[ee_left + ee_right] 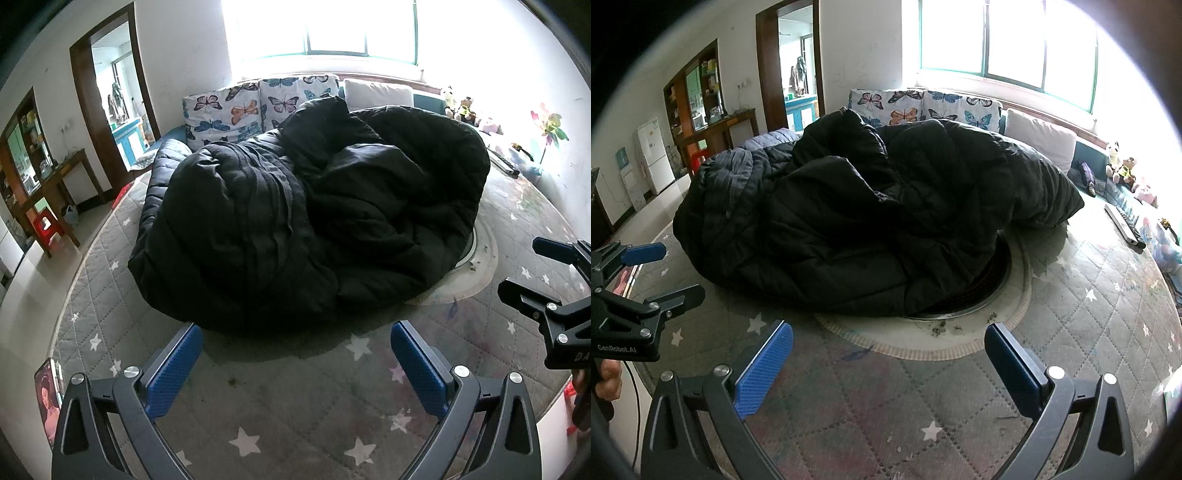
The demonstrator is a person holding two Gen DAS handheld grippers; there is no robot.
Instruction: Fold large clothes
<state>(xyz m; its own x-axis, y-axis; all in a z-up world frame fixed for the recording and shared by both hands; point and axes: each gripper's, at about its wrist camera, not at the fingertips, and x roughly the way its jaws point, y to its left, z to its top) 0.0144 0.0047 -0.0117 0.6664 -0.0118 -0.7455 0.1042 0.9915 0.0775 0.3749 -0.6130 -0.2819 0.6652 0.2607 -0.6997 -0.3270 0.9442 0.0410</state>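
Note:
A large black quilted coat [303,206] lies in a bulky crumpled heap on the round table's grey star-patterned cover [280,413]. It also shows in the right wrist view [871,214], where it partly covers a round metal-rimmed opening [979,295]. My left gripper [295,332] is open and empty, just short of the coat's near edge. My right gripper [888,332] is open and empty, near the opening's rim. Each gripper shows at the edge of the other's view: the right gripper [524,269] and the left gripper [679,269].
Butterfly-print cushions [255,107] and a white pillow [1039,140] stand behind the table under a bright window. Stuffed toys [1123,170] sit at the right. A phone [48,398] lies at the table's left edge. A wooden desk [55,192] and doorway [114,92] are at left.

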